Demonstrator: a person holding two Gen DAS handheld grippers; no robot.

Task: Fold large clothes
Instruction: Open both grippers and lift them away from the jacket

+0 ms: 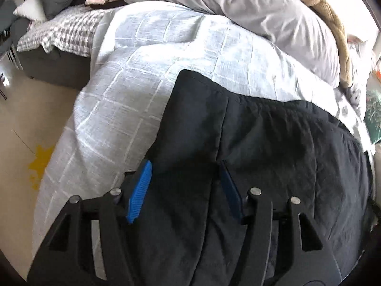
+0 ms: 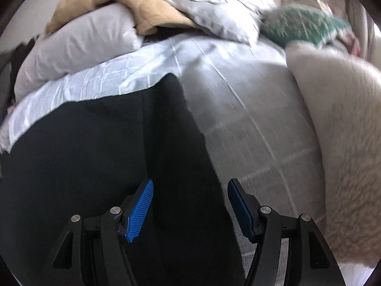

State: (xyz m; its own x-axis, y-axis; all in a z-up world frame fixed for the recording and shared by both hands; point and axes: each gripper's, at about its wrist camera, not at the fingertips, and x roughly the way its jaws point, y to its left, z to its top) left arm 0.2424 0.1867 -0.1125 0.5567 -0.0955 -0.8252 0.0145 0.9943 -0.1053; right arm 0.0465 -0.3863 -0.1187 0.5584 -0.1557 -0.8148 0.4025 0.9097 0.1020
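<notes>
A large black garment lies spread on a bed with a pale checked duvet. My left gripper hovers over the garment's left part, near its left edge. Its blue pads stand apart and nothing is pinched between them. A long crease in the cloth runs down toward its right finger. In the right wrist view the same black garment fills the lower left. My right gripper stands open above the garment's right edge, which runs between the jaws. The duvet shows under its right finger.
Grey pillows and a tan blanket are piled at the head of the bed. A cream fleece blanket lies to the right and a green cushion behind it. Floor lies past the bed's left edge.
</notes>
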